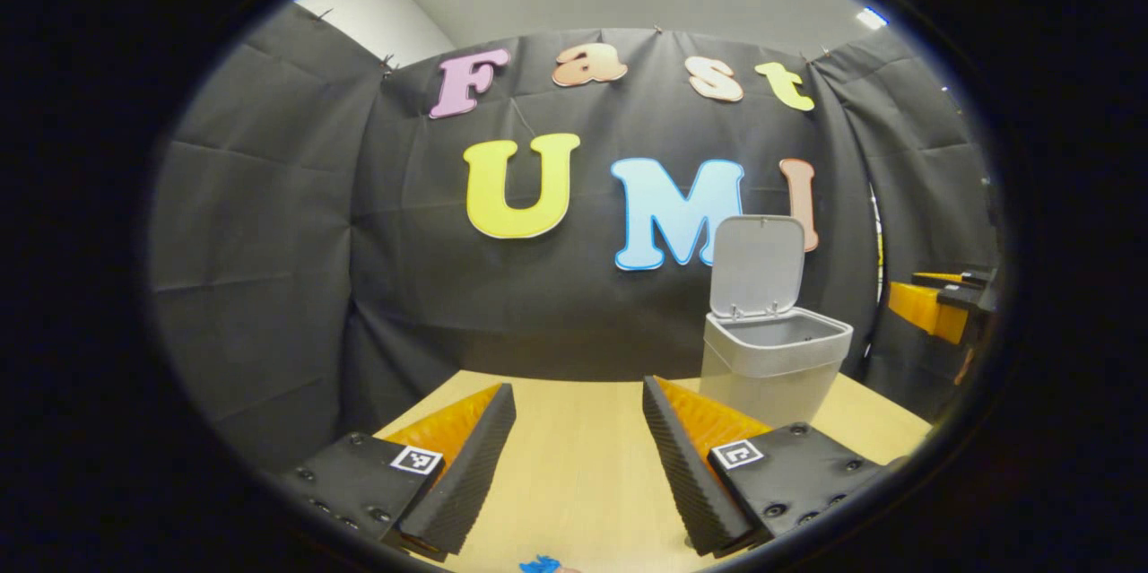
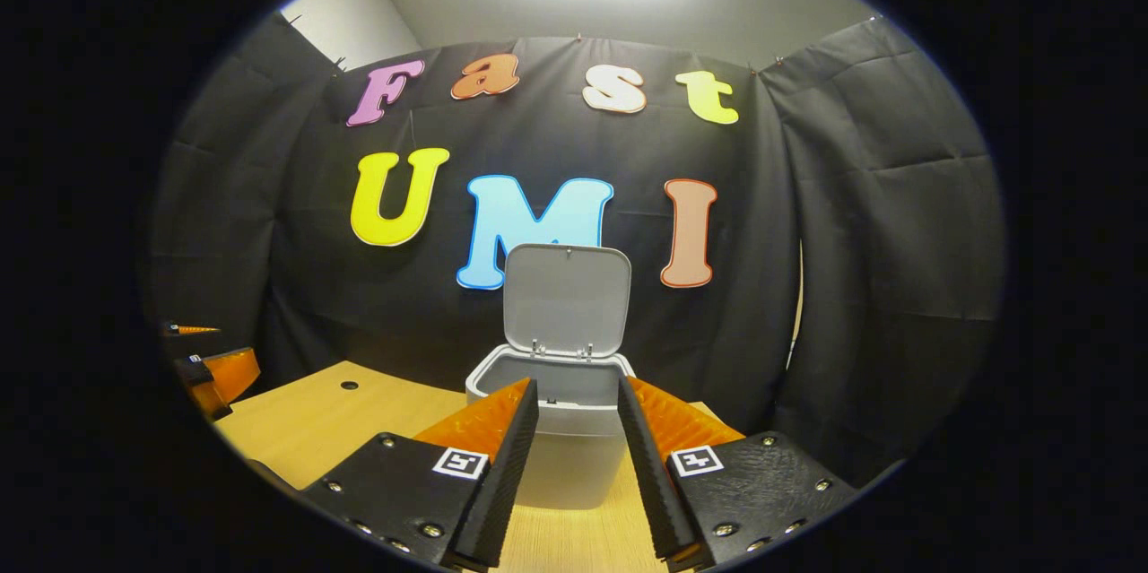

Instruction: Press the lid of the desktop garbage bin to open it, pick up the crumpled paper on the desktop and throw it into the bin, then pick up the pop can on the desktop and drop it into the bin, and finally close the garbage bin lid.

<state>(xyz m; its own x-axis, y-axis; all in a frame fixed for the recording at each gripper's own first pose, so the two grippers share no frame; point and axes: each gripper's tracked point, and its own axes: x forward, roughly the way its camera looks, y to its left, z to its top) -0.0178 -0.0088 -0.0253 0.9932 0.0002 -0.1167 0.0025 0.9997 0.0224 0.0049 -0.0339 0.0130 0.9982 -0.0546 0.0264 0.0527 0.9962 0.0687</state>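
Bin open, both grippers empty and held off above the table.

The bin (image 2: 563,429) stands at the back of the table (image 1: 574,474), close to the booth's cloth wall, its lid (image 2: 567,299) tipped upright on the rear hinge and the mouth clear. The right gripper (image 2: 578,456) faces it head-on with its jaws apart and nothing between them; the left gripper (image 1: 578,465) is off to the side, jaws also apart and empty, with the bin ahead on its right. I can't make out the paper or the can from here; a small blue scrap (image 1: 541,565) lies at the near edge under the left gripper, too little of it to name. My guess is the pressing is done and a pick-up comes next: keep well off the raised lid, drop low over the piece, and close squarely across its middle before lifting over the rim.
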